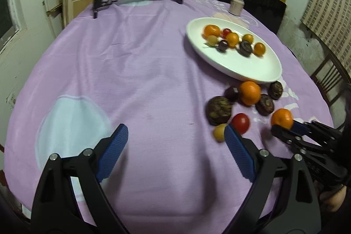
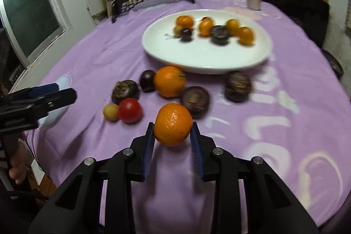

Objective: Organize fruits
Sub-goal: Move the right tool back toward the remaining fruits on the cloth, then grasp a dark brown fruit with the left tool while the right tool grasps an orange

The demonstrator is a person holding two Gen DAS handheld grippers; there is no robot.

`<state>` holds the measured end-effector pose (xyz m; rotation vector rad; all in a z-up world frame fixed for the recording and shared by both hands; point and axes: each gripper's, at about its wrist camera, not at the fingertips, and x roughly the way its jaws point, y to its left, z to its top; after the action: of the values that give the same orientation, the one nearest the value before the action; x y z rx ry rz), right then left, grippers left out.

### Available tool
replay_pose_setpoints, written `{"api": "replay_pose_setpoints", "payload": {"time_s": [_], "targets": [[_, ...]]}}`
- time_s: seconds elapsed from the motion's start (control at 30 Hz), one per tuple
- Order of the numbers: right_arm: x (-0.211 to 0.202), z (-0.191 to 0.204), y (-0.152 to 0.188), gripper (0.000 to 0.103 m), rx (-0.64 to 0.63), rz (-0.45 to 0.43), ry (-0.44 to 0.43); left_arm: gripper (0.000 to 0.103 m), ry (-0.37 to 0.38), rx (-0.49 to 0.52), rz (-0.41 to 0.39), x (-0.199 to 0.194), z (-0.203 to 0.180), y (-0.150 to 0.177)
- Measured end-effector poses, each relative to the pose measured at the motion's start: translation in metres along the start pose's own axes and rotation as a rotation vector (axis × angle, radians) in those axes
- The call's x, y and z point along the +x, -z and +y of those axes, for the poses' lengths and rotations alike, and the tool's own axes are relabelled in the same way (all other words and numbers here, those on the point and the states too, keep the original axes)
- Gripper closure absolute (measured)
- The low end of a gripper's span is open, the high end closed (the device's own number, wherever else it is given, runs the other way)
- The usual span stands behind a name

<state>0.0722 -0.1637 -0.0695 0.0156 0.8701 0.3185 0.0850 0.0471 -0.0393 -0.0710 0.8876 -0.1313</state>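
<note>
Clamping a round, dimple-skinned orange tangerine (image 2: 173, 124) between its blue ribbed pads, the right gripper (image 2: 172, 142) has its jaws drawn in tight against the fruit's two sides, just above the lilac cloth of the table (image 2: 263, 102). The left gripper (image 1: 175, 142) hangs with its jaws spread wide and nothing between them, over bare cloth. Near the held tangerine lie a larger orange (image 2: 169, 81), a glossy red tomato (image 2: 130, 110), a small pale yellow fruit (image 2: 111, 112) touching the tomato, a smooth dark plum (image 2: 147, 80) and three wrinkled dark purple-brown fruits (image 2: 194, 100). Beyond them sits a shallow white oval plate (image 2: 197, 58) carrying several small oranges and yellow fruits, a red one and two dark ones, all grouped toward its far side; blur hides their finer detail.
</note>
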Motion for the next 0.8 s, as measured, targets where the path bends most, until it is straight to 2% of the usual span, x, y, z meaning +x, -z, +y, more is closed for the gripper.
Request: {"api": "replay_pose_setpoints", "payload": {"time_s": [0.1, 0.2, 0.33, 0.47, 0.63, 0.67, 0.73, 0.8], "targets": [[-0.013, -0.016, 0.007, 0.07, 0.015, -0.017, 0.036, 0.012, 0.012, 0.028, 0.027, 0.013, -0.019, -0.005], [-0.019, -0.029, 0.012, 0.07, 0.04, -0.03, 0.023, 0.012, -0.001, 0.04, 0.06, 0.032, -0.03, -0.013], [-0.023, -0.04, 0.016, 0.07, 0.058, -0.036, -0.003, 0.013, -0.106, 0.082, 0.056, 0.046, -0.031, -0.027], [-0.022, -0.047, 0.017, 0.07, 0.073, -0.036, -0.017, 0.013, -0.079, 0.105, 0.105, 0.054, -0.026, -0.025], [-0.016, -0.048, 0.015, 0.07, 0.082, -0.028, -0.037, 0.015, -0.035, 0.144, 0.144, 0.068, -0.045, -0.016], [-0.015, -0.046, 0.014, 0.07, 0.08, -0.026, -0.04, 0.018, -0.014, 0.149, 0.158, 0.074, -0.051, -0.014], [-0.015, -0.044, 0.013, 0.07, 0.075, -0.024, -0.044, 0.024, -0.004, 0.137, 0.128, 0.076, -0.055, -0.016], [-0.015, -0.043, 0.012, 0.07, 0.073, -0.023, -0.041, 0.06, 0.037, 0.11, 0.124, 0.076, -0.053, -0.021]]}}
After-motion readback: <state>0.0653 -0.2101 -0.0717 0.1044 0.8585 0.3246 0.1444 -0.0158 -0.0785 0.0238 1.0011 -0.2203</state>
